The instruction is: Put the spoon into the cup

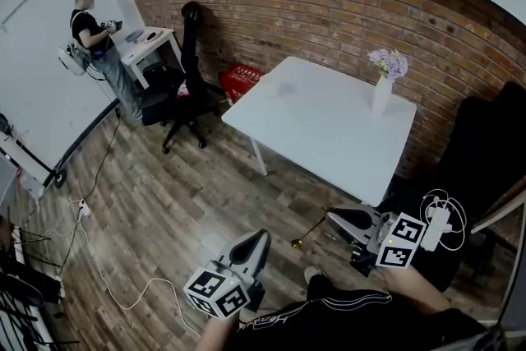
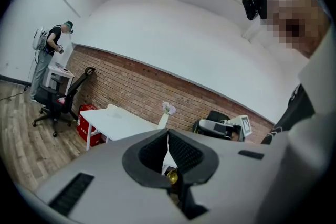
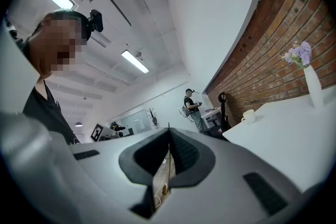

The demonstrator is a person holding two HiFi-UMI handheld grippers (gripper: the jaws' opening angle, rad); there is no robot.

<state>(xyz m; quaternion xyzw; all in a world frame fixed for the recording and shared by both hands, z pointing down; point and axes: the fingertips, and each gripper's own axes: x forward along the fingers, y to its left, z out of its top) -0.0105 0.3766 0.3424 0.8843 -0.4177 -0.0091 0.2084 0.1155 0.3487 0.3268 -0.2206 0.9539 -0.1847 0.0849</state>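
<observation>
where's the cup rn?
Right gripper view: the cup stands on the white table near its far edge, well left of the flower vase.

The right tongs [image 1: 332,218] hold a gold spoon [image 1: 297,242] above the wooden floor [image 1: 164,210], near the white table [image 1: 329,127].

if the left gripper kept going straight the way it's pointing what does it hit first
Most likely the near edge of the white table: the left gripper, jaws together, aims at it just below the vase. The spoon sits lower, off that line. Depth is hard to judge.
</observation>
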